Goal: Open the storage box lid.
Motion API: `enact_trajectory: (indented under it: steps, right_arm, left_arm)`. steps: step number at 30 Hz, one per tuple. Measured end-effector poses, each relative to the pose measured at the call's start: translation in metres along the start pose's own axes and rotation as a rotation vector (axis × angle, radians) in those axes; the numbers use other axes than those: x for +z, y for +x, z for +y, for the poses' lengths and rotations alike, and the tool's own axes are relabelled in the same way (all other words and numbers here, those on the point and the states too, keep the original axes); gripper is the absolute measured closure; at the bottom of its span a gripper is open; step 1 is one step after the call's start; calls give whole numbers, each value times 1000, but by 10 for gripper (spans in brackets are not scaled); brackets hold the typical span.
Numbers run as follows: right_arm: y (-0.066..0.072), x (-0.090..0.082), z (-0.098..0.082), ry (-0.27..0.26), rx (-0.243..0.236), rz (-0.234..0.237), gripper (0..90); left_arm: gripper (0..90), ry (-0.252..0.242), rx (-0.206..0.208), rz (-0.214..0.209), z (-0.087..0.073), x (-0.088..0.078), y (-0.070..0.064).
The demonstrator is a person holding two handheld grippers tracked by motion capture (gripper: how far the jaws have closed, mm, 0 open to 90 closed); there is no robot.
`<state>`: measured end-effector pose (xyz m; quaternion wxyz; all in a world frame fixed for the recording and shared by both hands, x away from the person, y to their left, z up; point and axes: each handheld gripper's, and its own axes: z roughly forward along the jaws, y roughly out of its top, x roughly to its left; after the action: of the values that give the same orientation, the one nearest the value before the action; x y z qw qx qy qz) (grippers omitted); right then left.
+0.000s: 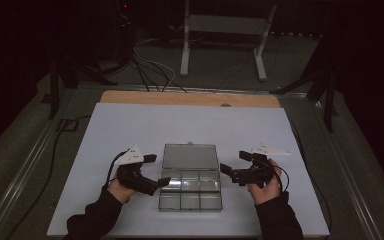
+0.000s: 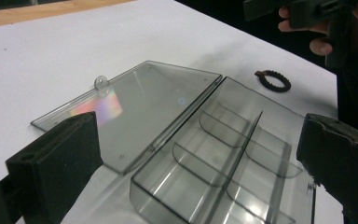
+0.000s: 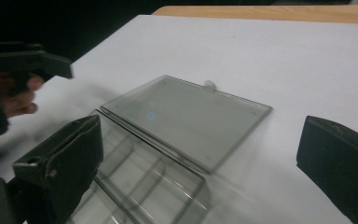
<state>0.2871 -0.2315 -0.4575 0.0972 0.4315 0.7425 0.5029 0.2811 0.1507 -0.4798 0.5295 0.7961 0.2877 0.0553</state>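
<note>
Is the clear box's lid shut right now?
No: the lid lies flat open on the white table, hinged back from the box with its compartments exposed.

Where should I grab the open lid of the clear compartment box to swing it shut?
Probably the lid by its far edge at the small tab, coming from the table's far side: it lies flat, hinged to the tray, so that free edge gives most leverage.

Clear compartment box (image 3: pixel 168 154) lies open between wide-spread fingers (image 3: pixel 60 163) on white table (image 3: pixel 284 60).
</note>
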Motion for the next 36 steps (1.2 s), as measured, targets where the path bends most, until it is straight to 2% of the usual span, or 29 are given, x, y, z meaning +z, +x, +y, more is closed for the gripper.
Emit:
enact_trajectory:
  steps: [5, 13, 20, 25, 28, 30, 31, 32, 34, 36]
  right_arm:
    - [-11, -14, -7, 8, -16, -36, 3]
    - [-25, -36, -19, 9, -22, -52, 3]
    - [-42, -56, -32, -3, 30, -85, 3]
    - [-51, -65, -41, -6, 19, -114, 3]
    - [-54, -68, -48, 27, 21, -127, 3]
    - [-56, -69, -53, 56, 50, -129, 3]
    - [-56, -68, -55, 71, 54, -145, 3]
    - [-56, -67, -57, 86, 59, -166, 12]
    - [-56, -67, -61, 96, 77, -189, 126]
    - [-56, -67, -65, 121, 61, -214, 201]
  left_arm:
    - [7, -4, 4, 10, -12, -10, -1]
    - [7, -8, -11, 29, -30, -25, 0]
    - [7, 6, -19, 40, -42, -29, 1]
    - [7, 7, -28, 43, -47, -31, 2]
    - [7, 4, -28, 52, -50, -32, 3]
    - [7, 3, -28, 59, -51, -33, 3]
    - [7, 4, -28, 61, -51, -33, 3]
    - [7, 3, -25, 62, -51, -33, 3]
    - [7, -1, -18, 66, -51, -32, 3]
    - [7, 3, -13, 66, -51, -32, 3]
